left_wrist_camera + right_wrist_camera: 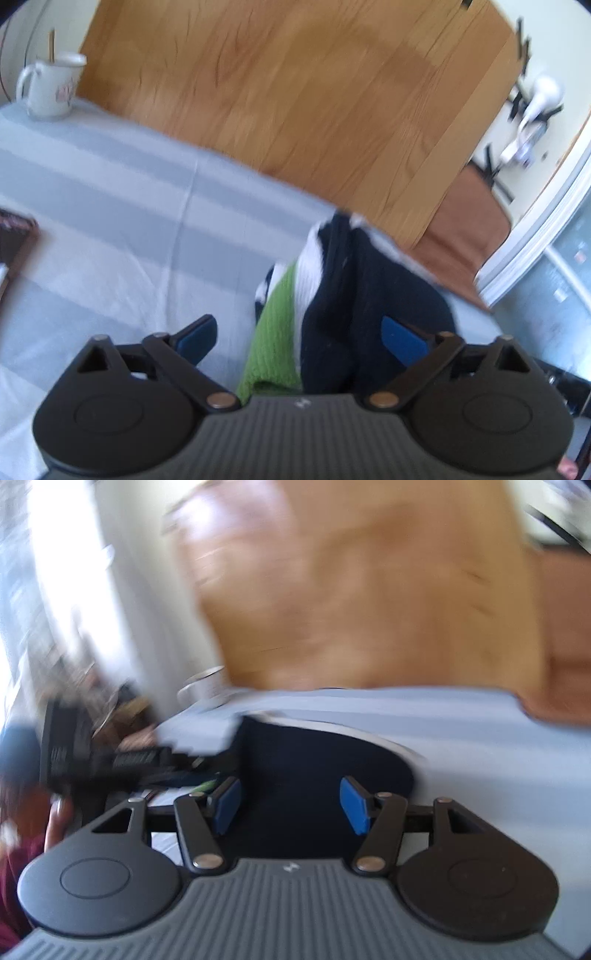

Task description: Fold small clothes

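A small knit garment (332, 306) in navy, white and green stripes lies crumpled on the pale blue striped tablecloth (110, 221), near the table's far edge. My left gripper (300, 339) stands wide open over its near end. The left pad is clear of the cloth and the right pad sits in front of the navy part. In the blurred right wrist view the navy cloth (314, 760) lies between and beyond the blue pads of my right gripper (291, 805), which is open and does not pinch it. The left gripper's black body (74, 753) shows at the left.
A white mug (50, 86) with a stick in it stands at the table's back left corner. A dark flat object (14, 236) lies at the left edge. Wooden floor (295, 92) lies beyond the table. A hand and maroon sleeve (22, 853) are at lower left.
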Available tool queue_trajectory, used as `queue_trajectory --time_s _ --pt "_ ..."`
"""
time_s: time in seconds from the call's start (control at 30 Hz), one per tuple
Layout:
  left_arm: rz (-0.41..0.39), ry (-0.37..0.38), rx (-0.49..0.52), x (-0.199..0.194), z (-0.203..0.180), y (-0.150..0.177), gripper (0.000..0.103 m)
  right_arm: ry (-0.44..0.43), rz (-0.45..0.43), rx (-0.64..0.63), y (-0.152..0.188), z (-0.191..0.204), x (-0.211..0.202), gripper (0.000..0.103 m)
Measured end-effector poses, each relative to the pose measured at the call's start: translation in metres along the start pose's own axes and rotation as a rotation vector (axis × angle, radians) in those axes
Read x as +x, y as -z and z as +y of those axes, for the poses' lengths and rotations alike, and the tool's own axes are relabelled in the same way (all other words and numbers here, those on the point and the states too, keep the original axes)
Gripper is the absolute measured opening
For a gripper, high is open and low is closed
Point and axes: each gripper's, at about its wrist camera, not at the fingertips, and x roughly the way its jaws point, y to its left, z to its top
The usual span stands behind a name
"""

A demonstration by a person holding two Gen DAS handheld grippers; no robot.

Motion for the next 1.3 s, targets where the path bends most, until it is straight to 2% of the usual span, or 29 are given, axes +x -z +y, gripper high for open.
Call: queue_trajectory --time_s 0.07,0.1,0.23,0.37,0.6,0.8,0.9,1.0,1.1,1.27,1.3 --pt "0.030 0.024 -0.043 0.009 0.009 0.005 0.103 0.027 -0.003 0.105 0.009 -0.023 -0.002 0.063" --pt "0.015 0.043 -0.050 0.007 0.013 0.008 0.103 0.027 0.001 0.153 0.013 -0.033 -0.002 0.063" --pt "0.002 0.064 -0.030 0.003 0.017 0.013 0.103 -0.039 0.008 0.311 0.029 -0.055 0.007 0.064" --pt "-0.004 0.069 -0.023 -0.002 0.019 0.017 0.103 -0.076 0.003 0.388 0.034 -0.063 0.009 0.065" --pt "-0.001 0.057 -0.111 -0.020 0.031 0.013 0.103 -0.088 -0.018 0.402 0.038 -0.070 0.001 0.066" --pt "-0.041 0.100 -0.102 -0.033 0.023 0.002 0.103 -0.115 -0.010 0.413 0.043 -0.070 0.005 0.069" --pt "-0.021 0.108 -0.082 -0.026 0.017 -0.002 0.103 -0.124 -0.005 0.405 0.040 -0.067 0.008 0.071" --pt "0.037 0.108 -0.047 -0.008 0.006 -0.001 0.103 -0.130 0.006 0.396 0.037 -0.063 0.015 0.074" --pt "0.108 0.057 -0.018 0.013 0.001 0.005 0.103 -0.141 0.021 0.380 0.035 -0.059 0.025 0.075" --pt "0.089 0.095 -0.035 0.013 0.008 0.008 0.101 -0.206 0.054 0.396 0.035 -0.058 0.043 0.078" --pt "0.083 0.100 -0.043 0.014 0.007 0.009 0.096 -0.204 0.064 0.378 0.033 -0.054 0.047 0.079"
